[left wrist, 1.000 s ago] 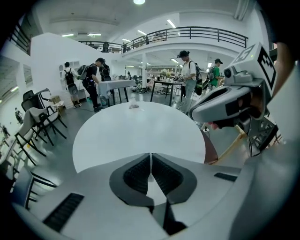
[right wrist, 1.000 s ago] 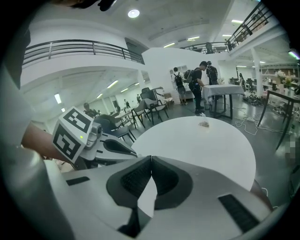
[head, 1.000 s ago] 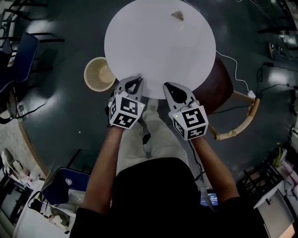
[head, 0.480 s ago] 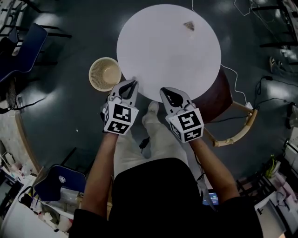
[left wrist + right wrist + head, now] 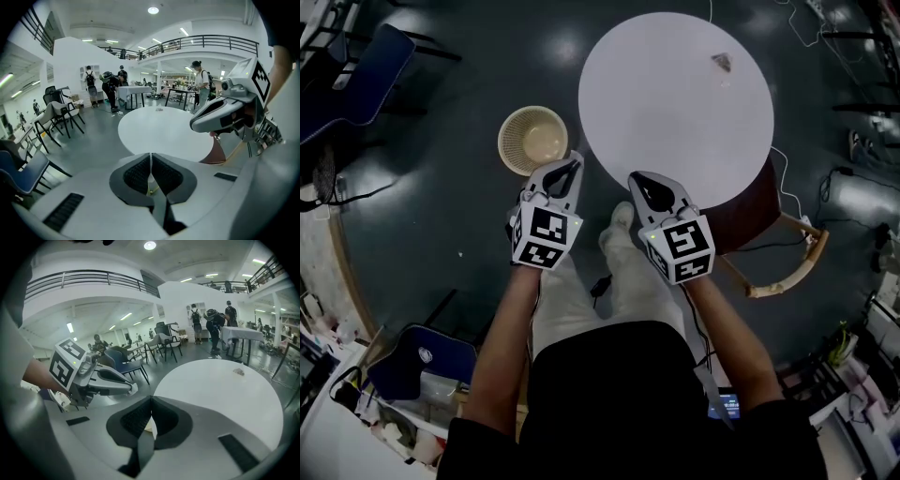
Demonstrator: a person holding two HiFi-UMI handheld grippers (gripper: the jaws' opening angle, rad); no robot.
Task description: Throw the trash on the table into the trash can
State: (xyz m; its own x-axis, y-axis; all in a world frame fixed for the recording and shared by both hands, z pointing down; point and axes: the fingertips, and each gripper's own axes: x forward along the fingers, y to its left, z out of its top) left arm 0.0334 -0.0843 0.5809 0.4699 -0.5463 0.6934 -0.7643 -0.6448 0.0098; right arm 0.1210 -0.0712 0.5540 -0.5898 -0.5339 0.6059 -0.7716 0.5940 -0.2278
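Off at the far left of the head view, on the dark glossy floor: a blue-seated chair [image 5: 356, 70]; stands well apart from the rest. Next rightward, a round beige woven trash can [image 5: 533, 141]; sits upright on the floor, mouth up, just beside the left edge of the round white table [image 5: 675, 122]. Just below the can, the left gripper [image 5: 570, 165], white with a black-and-white marker cube; points toward the gap between can and table; jaws pressed together, nothing between the dark ribbed pads. Beside it, the right gripper [image 5: 641, 180], same build; tip at the table's near rim; likewise closed tight and empty. Further right, far across the tabletop, the trash: a small crumpled greyish scrap [image 5: 722, 63]; lies alone near the table's far right edge, well apart from both grippers and from the can; shows again as a small pale lump [image 5: 239, 372] on the white top in the right gripper view. Past the table's lower right edge, a brown chair with a curved pale wooden arm [image 5: 787, 272]; partly tucked under the tabletop.
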